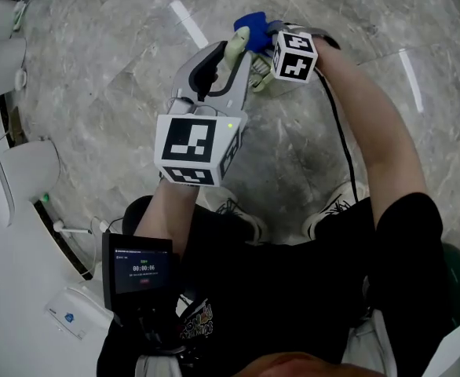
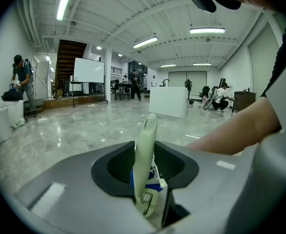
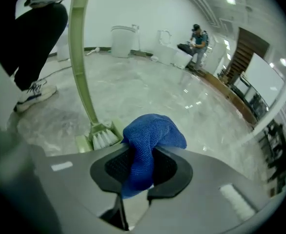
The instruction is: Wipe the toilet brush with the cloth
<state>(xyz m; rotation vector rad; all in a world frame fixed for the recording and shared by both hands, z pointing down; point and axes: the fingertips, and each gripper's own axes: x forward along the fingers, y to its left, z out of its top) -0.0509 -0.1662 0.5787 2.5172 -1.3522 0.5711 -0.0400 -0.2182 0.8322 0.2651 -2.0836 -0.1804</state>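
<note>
My left gripper point(image 1: 231, 53) is shut on the pale green handle of the toilet brush point(image 2: 145, 150), which stands upright between its jaws. The brush head point(image 3: 102, 138), with its white bristles, hangs low over the marble floor. My right gripper point(image 1: 263, 36) is shut on a bunched blue cloth point(image 3: 150, 143). In the head view the cloth point(image 1: 253, 23) sits right beside the top of the handle. In the right gripper view the handle point(image 3: 79, 57) runs up the left side, and the cloth lies close to the brush head on its right.
White toilets point(image 1: 26, 171) line the left edge of the grey marble floor point(image 1: 120, 45). The person's shoes point(image 1: 242, 218) stand below the grippers, and a small screen point(image 1: 140, 269) hangs at the chest. Other people and a whiteboard point(image 2: 89, 69) are far off across the hall.
</note>
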